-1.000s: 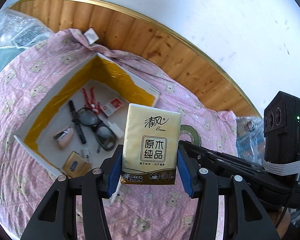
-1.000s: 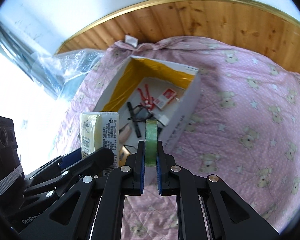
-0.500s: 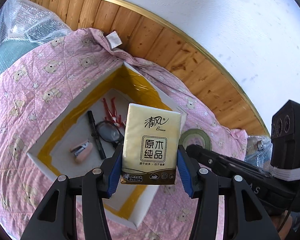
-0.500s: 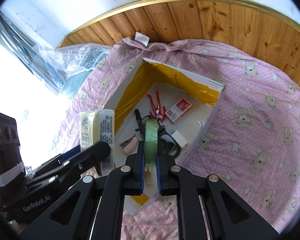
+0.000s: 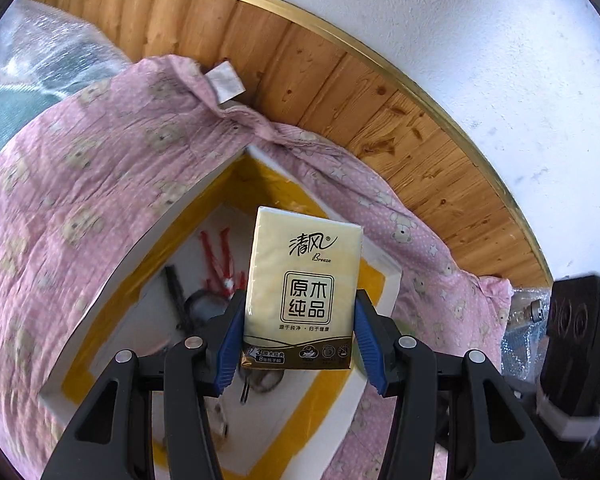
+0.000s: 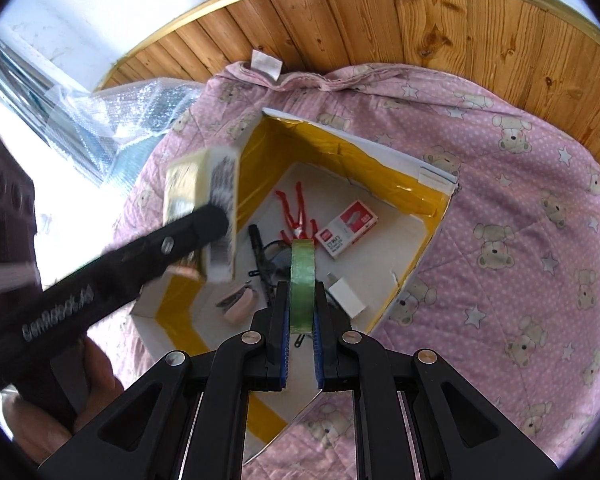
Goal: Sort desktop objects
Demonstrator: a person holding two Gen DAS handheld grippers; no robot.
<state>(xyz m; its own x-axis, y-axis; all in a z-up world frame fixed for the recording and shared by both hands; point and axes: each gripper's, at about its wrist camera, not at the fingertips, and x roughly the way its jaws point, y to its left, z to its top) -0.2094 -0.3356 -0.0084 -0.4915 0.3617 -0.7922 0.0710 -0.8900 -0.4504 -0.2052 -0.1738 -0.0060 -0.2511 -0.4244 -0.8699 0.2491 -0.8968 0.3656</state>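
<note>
My left gripper point(image 5: 300, 334) is shut on a cream tissue pack point(image 5: 303, 288), held upright over the white box with yellow-taped walls point(image 5: 112, 312). From the right wrist view the same tissue pack point(image 6: 202, 208) hangs above the box's left wall. My right gripper point(image 6: 301, 312) is shut on a green tape roll point(image 6: 302, 280), held on edge above the box point(image 6: 428, 236). On the box floor lie red clips point(image 6: 296, 210), a red-and-white staple box point(image 6: 346, 234), a black pen point(image 6: 260, 252), glasses, a pink stapler point(image 6: 240, 302) and a small white block point(image 6: 346, 300).
The box sits on a pink bear-print quilt point(image 6: 500, 240). Wooden panelling point(image 6: 440, 20) and a white wall run behind. Bubble wrap point(image 6: 120, 120) lies at the left. A hand point(image 6: 60, 400) holds the left gripper's handle.
Both grippers have moved forward and closer over the box, still holding their objects. The tissue pack now hangs over the box's left wall, and the tape roll over its floor.
</note>
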